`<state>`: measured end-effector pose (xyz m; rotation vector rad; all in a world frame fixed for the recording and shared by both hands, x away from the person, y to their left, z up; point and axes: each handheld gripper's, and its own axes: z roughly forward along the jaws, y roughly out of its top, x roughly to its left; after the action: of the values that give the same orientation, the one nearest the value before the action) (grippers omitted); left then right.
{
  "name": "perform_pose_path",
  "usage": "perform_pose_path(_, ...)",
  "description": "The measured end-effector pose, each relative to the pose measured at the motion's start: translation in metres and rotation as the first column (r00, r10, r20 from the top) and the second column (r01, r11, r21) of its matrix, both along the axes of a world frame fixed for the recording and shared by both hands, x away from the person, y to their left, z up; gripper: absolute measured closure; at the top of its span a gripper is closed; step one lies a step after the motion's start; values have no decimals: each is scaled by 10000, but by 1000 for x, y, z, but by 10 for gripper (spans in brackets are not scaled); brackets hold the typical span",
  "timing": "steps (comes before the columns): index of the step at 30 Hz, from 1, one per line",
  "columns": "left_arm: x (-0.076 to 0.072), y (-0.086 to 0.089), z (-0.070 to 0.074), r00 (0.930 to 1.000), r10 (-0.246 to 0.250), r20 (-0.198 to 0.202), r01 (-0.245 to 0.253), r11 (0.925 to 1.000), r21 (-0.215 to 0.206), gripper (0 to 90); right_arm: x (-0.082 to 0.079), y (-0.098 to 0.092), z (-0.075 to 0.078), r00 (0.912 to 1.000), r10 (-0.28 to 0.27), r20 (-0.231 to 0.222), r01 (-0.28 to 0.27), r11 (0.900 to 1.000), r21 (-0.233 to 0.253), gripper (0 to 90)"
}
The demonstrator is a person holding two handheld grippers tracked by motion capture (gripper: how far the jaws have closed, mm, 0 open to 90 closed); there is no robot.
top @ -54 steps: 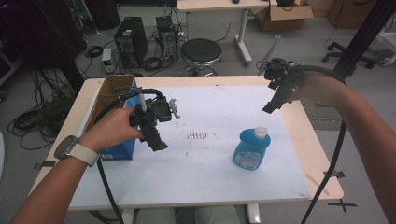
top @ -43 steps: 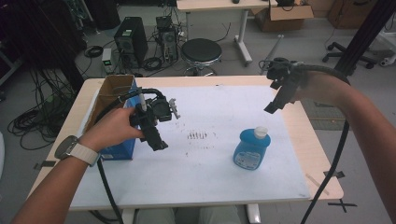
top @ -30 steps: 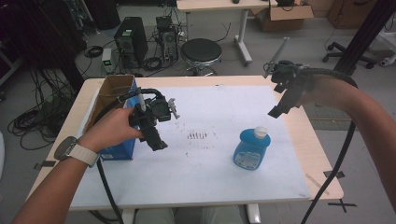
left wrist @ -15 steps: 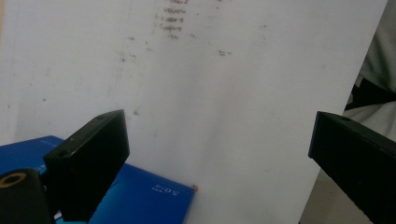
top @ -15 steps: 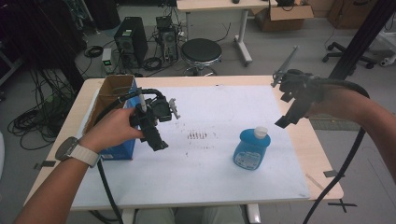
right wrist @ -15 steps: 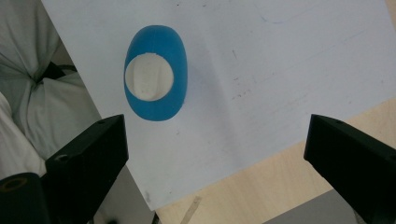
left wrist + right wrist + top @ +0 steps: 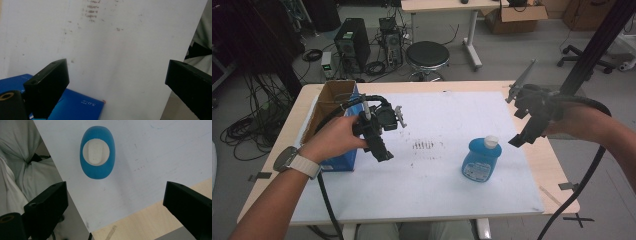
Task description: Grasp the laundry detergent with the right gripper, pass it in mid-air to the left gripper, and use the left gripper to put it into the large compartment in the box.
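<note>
A blue bottle (image 7: 482,159) with a white cap stands upright on the white sheet (image 7: 447,170), right of centre. The right gripper view looks straight down on the bottle (image 7: 97,152) from above. My right gripper (image 7: 519,139) hangs in the air just right of the bottle, jaws wide open and holding nothing (image 7: 115,202). My left gripper (image 7: 382,152) hovers over the sheet's left side beside a blue cardboard box (image 7: 339,159), its jaws also wide open and holding nothing (image 7: 117,82). A corner of the blue box (image 7: 80,107) lies under the left jaw.
The blue box is open at the top with brown inner walls (image 7: 329,100). Dark smudge marks (image 7: 426,145) lie mid-sheet. The bare wooden table edge (image 7: 557,165) runs along the right. A stool (image 7: 427,55), computer towers and cables stand beyond the table.
My right gripper has swung rightward and down, from above the table's far right edge to beside the bottle. The left gripper and the bottle have stayed put.
</note>
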<state>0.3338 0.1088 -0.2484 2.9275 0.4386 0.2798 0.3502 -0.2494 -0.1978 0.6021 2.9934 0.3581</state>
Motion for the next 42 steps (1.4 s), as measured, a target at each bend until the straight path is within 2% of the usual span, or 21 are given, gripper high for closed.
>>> perform_pose_path(5,0,1,0,10000,35,22,-35,10000,-18,58,-3,0,-4,10000,-64,-58,64,10000,67,57)
perform_pose_path(11,-1,1,1,10000,23,43,-23,10000,21,58,-8,-1,-11,9999,-81,-83,84,9992,392,58)
perform_pose_path(14,-2,1,1,10000,55,48,-55,10000,38,58,-11,-3,-18,9999,-97,-59,101,9977,676,59)
perform_pose_path(21,-2,1,0,9999,85,94,-86,10000,50,57,-14,-9,-30,10000,-91,-27,93,9953,965,61)
perform_pose_path(35,-1,0,-3,9999,90,92,-91,9999,112,57,-17,-12,-59,9997,-96,-233,118,9954,954,60)
perform_pose_path(42,-1,-1,-4,10000,87,46,-88,9999,136,57,-19,-16,-75,9997,-185,-178,204,9928,1178,60)
